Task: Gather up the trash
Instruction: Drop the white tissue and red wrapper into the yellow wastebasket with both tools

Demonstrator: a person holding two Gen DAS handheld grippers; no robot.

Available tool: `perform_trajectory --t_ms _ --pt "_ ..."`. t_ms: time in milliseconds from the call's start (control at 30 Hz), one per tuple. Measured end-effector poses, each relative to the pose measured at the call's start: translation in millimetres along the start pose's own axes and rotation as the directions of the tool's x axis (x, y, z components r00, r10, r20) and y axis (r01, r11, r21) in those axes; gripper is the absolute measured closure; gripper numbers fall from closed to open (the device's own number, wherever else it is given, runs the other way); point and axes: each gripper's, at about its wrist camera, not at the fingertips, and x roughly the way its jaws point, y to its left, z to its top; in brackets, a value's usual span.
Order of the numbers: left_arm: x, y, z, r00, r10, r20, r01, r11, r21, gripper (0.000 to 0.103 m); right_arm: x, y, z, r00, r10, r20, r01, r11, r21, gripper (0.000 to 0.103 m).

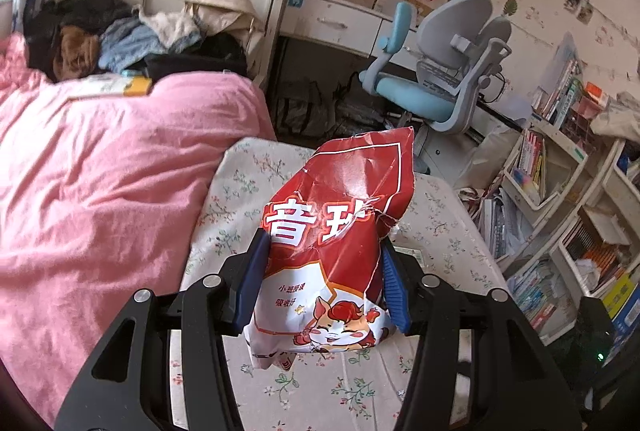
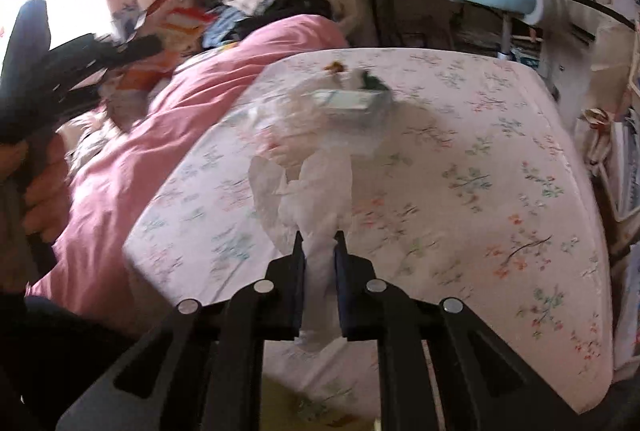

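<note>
1. Trash first: a red snack bag [image 1: 336, 231] stands upright above the flowered mattress [image 1: 236, 191], pinched at its sides by the left gripper [image 1: 325, 271].
2. Left of it lies a pink blanket [image 1: 100, 171].
3. The right gripper [image 2: 319, 243] is pressed together on the twisted neck of a clear plastic bag [image 2: 316, 135], which rests blurred on the same mattress, holding a small box.
</note>
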Motion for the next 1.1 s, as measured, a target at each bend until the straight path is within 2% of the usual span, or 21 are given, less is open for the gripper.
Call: perform_trajectory --t_ms 233,433,600,667,733,833,900,1100 --pt "-21 -16 -10 1.0 0.01 0.03 -0.012 0.999 0.048 0.053 -14 34 -29 0.994 0.099 -0.042 -0.102 0.992 -0.078 0.089" --pt "-37 -25 -23 0.999 0.016 0.039 -0.018 0.998 0.065 0.053 -15 55 -63 0.979 0.137 -0.151 -0.156 0.98 -0.122 0.089" --pt "-46 -27 -33 0.999 0.01 0.036 -0.012 0.998 0.056 0.053 -10 67 -94 0.958 0.129 -0.257 -0.169 0.975 -0.141 0.089" --pt "-48 -28 -36 0.999 0.009 0.032 -0.01 0.999 0.053 0.052 -7 68 -105 0.948 0.119 -0.295 -0.166 0.976 -0.142 0.085" --pt "-50 -30 -41 1.0 0.007 0.027 -0.009 0.999 0.052 0.052 -4 67 -112 0.939 0.098 -0.328 -0.151 0.978 -0.142 0.074" --pt "-53 -32 -48 1.0 0.004 0.02 -0.005 0.999 0.047 0.052 -6 63 -115 0.943 0.091 -0.319 -0.138 0.982 -0.127 0.066" --pt "-55 -34 -54 1.0 0.001 0.013 -0.002 0.999 0.044 0.052 -11 56 -111 0.953 0.086 -0.29 -0.12 0.988 -0.101 0.056" --pt "-60 -45 -77 1.0 -0.008 -0.021 0.009 0.998 0.055 0.052 -26 37 -102 0.983 0.054 -0.175 -0.059 0.998 -0.023 0.049"
